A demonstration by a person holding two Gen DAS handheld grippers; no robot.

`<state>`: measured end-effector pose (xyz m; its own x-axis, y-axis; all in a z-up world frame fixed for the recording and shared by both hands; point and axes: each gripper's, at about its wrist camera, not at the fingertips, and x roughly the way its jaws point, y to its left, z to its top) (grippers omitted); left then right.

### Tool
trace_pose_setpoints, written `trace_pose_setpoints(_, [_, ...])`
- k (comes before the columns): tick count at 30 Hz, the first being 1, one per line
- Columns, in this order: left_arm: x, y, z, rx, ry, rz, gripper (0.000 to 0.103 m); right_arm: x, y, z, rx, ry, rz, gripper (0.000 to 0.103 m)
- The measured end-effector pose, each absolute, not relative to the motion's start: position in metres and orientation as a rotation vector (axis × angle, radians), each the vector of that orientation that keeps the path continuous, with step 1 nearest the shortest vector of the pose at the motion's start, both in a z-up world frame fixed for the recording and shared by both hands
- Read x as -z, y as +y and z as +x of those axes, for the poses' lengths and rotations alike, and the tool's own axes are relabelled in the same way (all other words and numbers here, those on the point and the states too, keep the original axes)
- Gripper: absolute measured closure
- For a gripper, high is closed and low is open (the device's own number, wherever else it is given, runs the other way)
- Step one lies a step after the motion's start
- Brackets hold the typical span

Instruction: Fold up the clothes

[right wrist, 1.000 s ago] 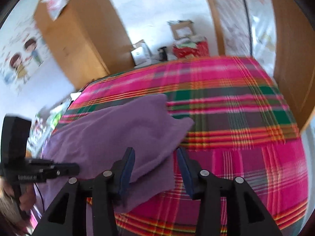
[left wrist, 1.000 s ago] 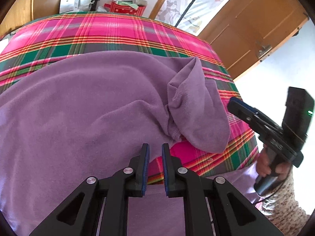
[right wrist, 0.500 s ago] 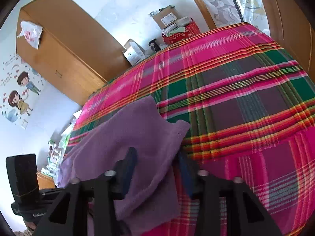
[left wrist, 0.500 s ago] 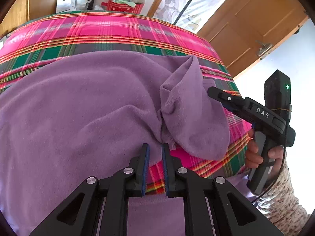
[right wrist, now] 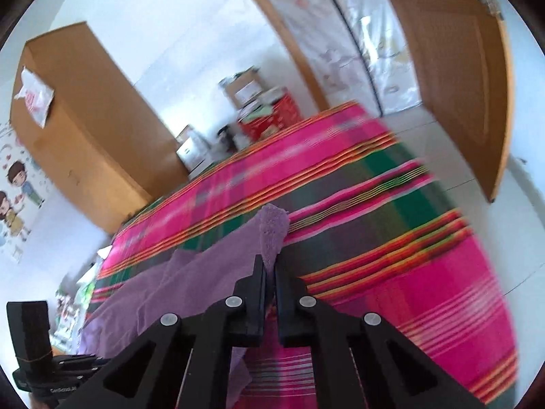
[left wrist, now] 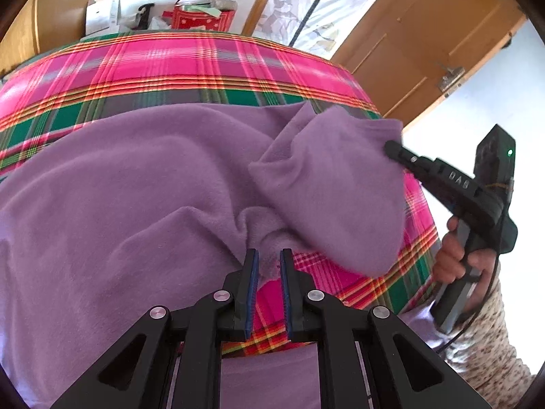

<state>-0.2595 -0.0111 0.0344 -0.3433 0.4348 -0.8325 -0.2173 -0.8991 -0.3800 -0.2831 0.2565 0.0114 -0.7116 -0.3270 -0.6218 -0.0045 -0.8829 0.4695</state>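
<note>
A purple fleece garment (left wrist: 136, 187) lies spread over the bed's pink and green plaid cover (left wrist: 204, 64). My left gripper (left wrist: 269, 262) hovers low over the garment's near edge. Its jaws stand a narrow gap apart and are opening, with plaid and a bit of purple hem showing below the gap and nothing pinched. My right gripper (right wrist: 269, 266) is shut on a corner of the garment (right wrist: 272, 228), which sticks up past its tips. In the left wrist view that gripper (left wrist: 391, 146) holds the folded flap (left wrist: 340, 187) raised off the bed at the right.
A hand (left wrist: 456, 255) in a speckled sleeve grips the right tool beyond the bed's right edge. Cardboard boxes and a red tin (left wrist: 201, 17) stand past the far side. A wooden door (left wrist: 425, 51) is at the right, a wardrobe (right wrist: 85, 136) at the left.
My right gripper went from open beside the flap to shut on its corner, then rolled and carried the corner up and away. The left gripper stayed almost in place.
</note>
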Motion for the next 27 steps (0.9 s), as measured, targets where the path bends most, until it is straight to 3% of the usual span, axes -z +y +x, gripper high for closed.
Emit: trace_pose_setpoints(27, [-0.029,0.018,-0.27,-2.315,-0.149,-1.537,0.087,0.001,0.381,-0.255,3.089,-0.815,1.08,0.099])
